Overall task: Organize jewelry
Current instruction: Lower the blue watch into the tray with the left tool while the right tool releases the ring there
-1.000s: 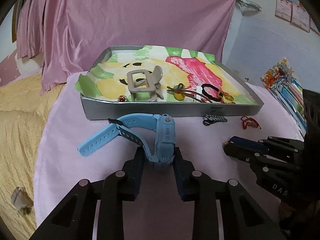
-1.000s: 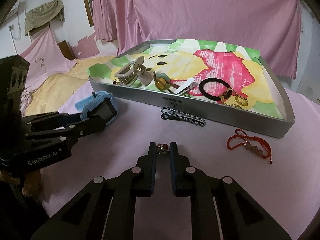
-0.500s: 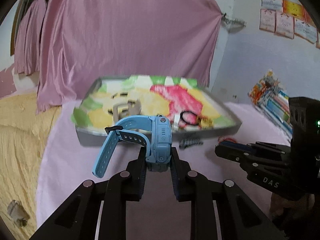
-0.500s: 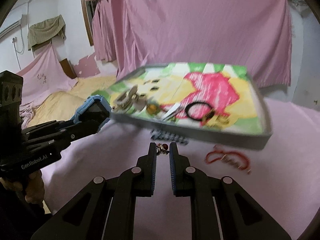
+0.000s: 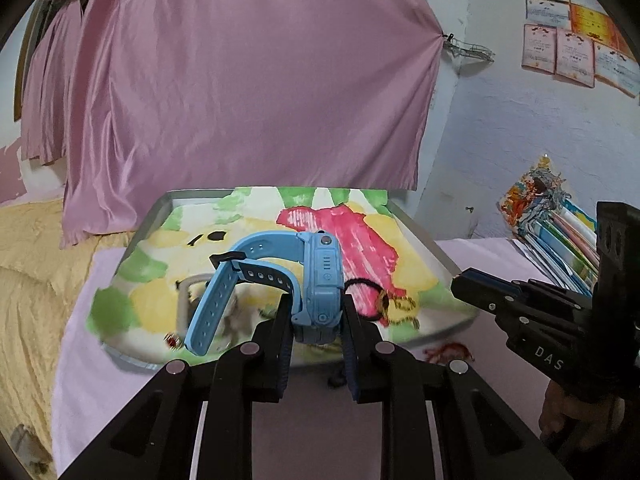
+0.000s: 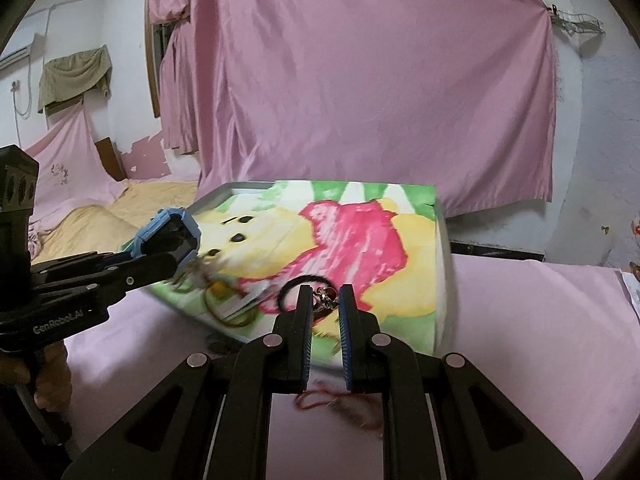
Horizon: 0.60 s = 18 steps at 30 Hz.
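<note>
My left gripper [image 5: 316,320] is shut on a light blue watch [image 5: 320,276], held in the air over the front edge of the grey tray [image 5: 420,236]; its strap hangs to the left. The watch also shows in the right wrist view [image 6: 168,236]. My right gripper [image 6: 325,300] is shut on a small red and gold earring [image 6: 325,294], held above the tray's near side. The tray, lined with a colourful bear print, holds a black hair tie [image 6: 304,280], a grey claw clip [image 5: 188,292] and gold chain pieces [image 5: 400,304].
A red cord bracelet [image 6: 340,404] lies on the pink cloth below my right gripper and shows in the left wrist view [image 5: 448,350]. A small red earring [image 5: 173,341] lies at the tray's front left. Books [image 5: 560,232] are stacked at the right. A yellow bedspread [image 5: 28,280] lies left.
Both grippers have lifted from the pink cloth and moved forward over the tray, the left carrying the watch, the right carrying the earring.
</note>
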Each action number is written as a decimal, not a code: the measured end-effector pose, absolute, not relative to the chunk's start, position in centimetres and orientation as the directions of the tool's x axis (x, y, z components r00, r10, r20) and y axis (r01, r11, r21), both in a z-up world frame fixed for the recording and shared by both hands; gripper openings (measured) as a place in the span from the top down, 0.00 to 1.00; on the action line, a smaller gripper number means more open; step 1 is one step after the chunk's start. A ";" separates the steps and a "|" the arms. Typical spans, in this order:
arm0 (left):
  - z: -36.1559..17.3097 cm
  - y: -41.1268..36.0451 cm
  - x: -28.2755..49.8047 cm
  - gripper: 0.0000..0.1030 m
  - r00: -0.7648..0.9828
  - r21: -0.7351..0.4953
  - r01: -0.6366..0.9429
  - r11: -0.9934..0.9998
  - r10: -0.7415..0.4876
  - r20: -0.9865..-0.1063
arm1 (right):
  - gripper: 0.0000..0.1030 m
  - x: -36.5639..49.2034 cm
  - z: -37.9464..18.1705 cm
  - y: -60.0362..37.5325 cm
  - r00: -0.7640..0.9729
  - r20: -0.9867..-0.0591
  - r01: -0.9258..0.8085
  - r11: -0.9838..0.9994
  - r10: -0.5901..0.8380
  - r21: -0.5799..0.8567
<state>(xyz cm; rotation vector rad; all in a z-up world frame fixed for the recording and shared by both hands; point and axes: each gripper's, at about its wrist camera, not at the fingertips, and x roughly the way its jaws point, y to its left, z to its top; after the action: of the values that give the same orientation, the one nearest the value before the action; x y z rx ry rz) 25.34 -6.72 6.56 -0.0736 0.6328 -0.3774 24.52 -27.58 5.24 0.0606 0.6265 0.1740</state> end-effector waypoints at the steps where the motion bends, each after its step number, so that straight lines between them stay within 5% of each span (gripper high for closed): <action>1: 6.5 -7.0 25.9 0.80 0.737 -0.181 0.318 0.931 -0.363 -0.570 | 0.89 24.9 5.0 -27.7 0.793 -0.583 -0.142 0.984 0.179 0.109; 18: 3.1 -10.5 32.4 0.80 0.612 -0.158 0.302 0.940 -0.318 -0.724 | 0.89 30.1 1.4 -28.5 0.703 -0.677 -0.141 0.976 0.217 0.167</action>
<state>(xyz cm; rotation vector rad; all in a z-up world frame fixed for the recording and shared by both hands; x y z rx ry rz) 32.42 -10.48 3.14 -0.0214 0.8391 -0.3575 30.12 -28.49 1.38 0.1051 0.7656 0.1995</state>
